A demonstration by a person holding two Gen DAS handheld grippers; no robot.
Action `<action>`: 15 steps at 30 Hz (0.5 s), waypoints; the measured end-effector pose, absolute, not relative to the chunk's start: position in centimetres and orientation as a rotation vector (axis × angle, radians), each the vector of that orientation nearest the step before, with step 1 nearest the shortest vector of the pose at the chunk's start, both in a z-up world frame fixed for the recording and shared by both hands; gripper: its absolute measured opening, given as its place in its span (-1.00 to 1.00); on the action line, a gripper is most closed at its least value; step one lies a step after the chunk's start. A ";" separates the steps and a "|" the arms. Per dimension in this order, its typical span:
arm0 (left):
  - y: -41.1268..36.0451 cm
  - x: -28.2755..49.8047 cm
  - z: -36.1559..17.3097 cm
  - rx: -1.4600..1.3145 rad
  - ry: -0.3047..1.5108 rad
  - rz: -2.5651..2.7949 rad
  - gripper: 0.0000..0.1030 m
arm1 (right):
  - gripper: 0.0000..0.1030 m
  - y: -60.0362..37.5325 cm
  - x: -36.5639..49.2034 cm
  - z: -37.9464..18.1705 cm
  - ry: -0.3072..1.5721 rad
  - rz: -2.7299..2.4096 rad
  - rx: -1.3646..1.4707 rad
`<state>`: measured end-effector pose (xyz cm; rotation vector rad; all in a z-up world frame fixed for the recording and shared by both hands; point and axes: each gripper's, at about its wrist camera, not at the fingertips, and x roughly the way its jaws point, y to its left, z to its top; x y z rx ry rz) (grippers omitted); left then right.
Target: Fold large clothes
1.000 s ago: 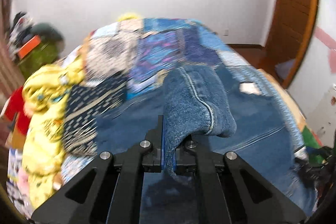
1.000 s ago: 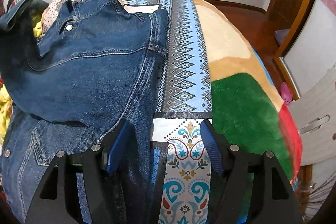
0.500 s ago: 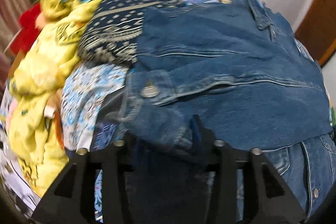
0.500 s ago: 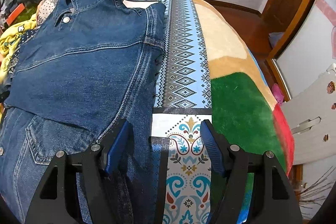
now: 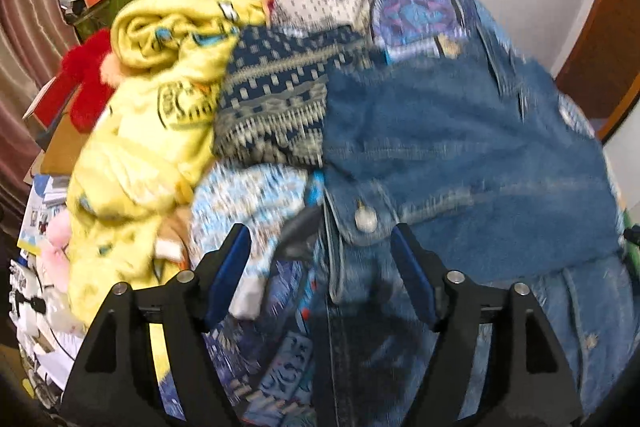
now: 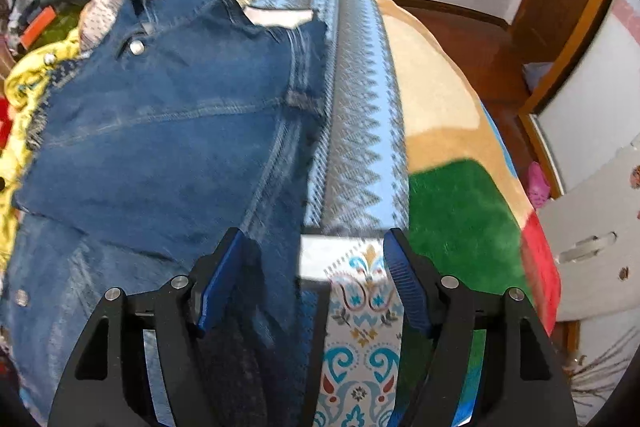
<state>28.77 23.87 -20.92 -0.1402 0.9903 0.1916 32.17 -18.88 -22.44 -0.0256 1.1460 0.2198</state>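
Observation:
A blue denim jacket point(image 6: 160, 147) lies spread on the patterned bedspread point(image 6: 356, 123), one sleeve folded across its front. In the left wrist view the jacket point(image 5: 460, 147) fills the right half, and the buttoned cuff point(image 5: 366, 219) rests on it. My left gripper point(image 5: 320, 247) hovers just above the cuff with its jaws opening; the cuff lies between them, and the pads do not press it. My right gripper point(image 6: 312, 255) stands open over the jacket's right edge, gripping nothing.
A heap of clothes, a yellow garment point(image 5: 152, 115) and a navy patterned one point(image 5: 276, 99), lies left of the jacket. A green and red blanket point(image 6: 460, 211) covers the bed's right side. A wooden door point(image 6: 560, 7) and a white cabinet point(image 6: 592, 247) stand to the right.
The left gripper carried the sleeve cuff down across the jacket, laid it flat and opened off it. The right gripper stayed in place, still open.

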 end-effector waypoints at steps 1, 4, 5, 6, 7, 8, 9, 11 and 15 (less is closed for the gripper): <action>24.3 29.3 -20.5 -0.144 0.982 0.193 0.43 | 0.32 -18.8 32.8 -21.9 1.133 0.234 -0.014; 25.3 31.4 -19.5 -0.171 0.968 0.180 0.43 | 0.32 -18.6 34.4 -20.9 1.103 0.252 0.009; 25.6 32.1 -19.4 -0.182 0.965 0.169 0.43 | 0.32 -18.4 34.8 -20.8 1.094 0.256 0.015; 25.8 33.0 -19.4 -0.195 0.964 0.158 0.43 | 0.32 -18.3 35.5 -20.6 1.086 0.260 0.023; 26.0 33.8 -19.6 -0.204 0.968 0.149 0.43 | 0.32 -18.1 36.1 -20.5 1.080 0.264 0.033; 26.2 34.8 -19.9 -0.211 0.978 0.144 0.43 | 0.32 -18.0 36.8 -20.6 1.076 0.270 0.045; 26.5 35.9 -20.5 -0.227 0.995 0.141 0.43 | 0.32 -17.9 37.2 -20.6 1.074 0.274 0.054; 26.6 37.3 -21.5 -0.249 1.011 0.114 0.43 | 0.32 -17.7 38.8 -21.1 1.073 0.287 0.078; 27.3 40.4 -24.3 -0.280 1.051 0.101 0.43 | 0.32 -17.2 41.3 -22.4 1.080 0.293 0.098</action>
